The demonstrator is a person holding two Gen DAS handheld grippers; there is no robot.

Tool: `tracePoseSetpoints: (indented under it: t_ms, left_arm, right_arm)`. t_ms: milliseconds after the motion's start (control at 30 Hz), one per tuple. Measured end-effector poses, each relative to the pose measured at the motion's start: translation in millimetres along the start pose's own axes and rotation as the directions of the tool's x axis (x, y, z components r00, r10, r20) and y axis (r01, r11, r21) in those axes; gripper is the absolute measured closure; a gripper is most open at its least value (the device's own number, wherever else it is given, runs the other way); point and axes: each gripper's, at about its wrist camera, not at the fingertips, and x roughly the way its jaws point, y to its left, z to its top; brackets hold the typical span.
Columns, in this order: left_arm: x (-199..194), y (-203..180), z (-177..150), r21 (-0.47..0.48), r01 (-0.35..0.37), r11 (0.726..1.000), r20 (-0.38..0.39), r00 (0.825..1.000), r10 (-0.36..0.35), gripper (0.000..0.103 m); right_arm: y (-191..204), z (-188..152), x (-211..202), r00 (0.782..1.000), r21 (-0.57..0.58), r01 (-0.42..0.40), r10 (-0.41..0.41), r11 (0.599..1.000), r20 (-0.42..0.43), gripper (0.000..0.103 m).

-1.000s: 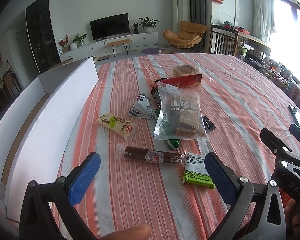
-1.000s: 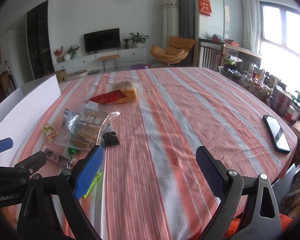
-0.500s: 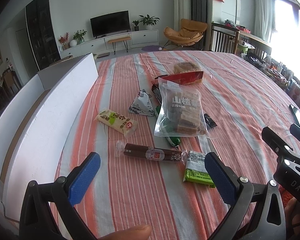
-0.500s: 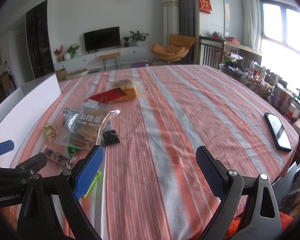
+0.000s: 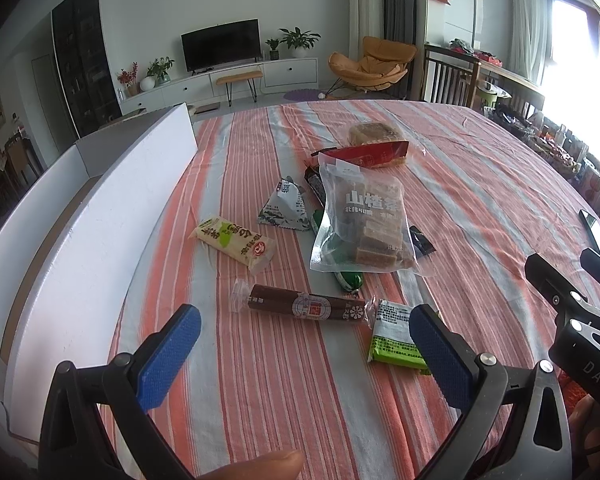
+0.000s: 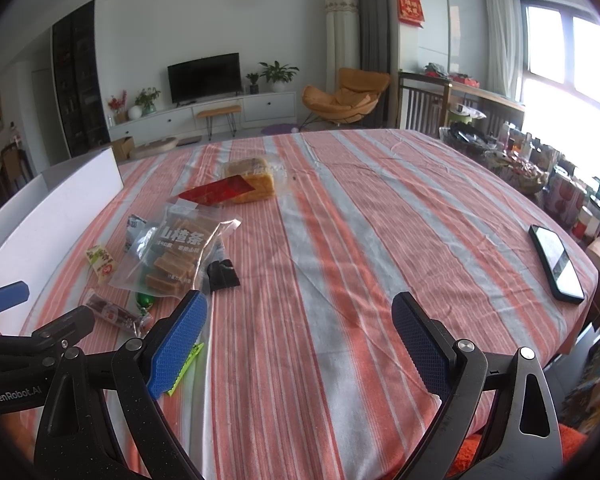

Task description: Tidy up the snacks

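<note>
Left wrist view: left gripper (image 5: 300,342) spread wide, empty, above brown sausage stick (image 5: 306,306) at lower centre. Right gripper (image 6: 300,332) wide open, empty, over striped orange-grey tablecloth (image 6: 340,240).

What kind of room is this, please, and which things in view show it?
Most likely the living room of a home. A television stands on a low white cabinet, an orange lounge chair sits nearby, and snacks lie on a table with a striped cloth.
</note>
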Motion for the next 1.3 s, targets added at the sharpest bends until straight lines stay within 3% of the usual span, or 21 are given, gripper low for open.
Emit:
tracePoseSetpoints:
  t_ms: [767,1300]
  left_arm:
    - [3.6,3.8,-4.9,0.02,-0.004,1.0,-0.024,1.0,0.004,0.0]
    - [22.0,25.5,-33.9,0.007,0.034,0.999,-0.171,0.985,-0.032,0.0]
  right_arm:
    - [1.5,-2.6,4.4,1.0,0.0,-0.016,0.016,1.0,-0.018,0.007]
    - [-4.4,-3.1,17.8,0.993,0.033,-0.054,0.057,0.998,-0.099,0.007]
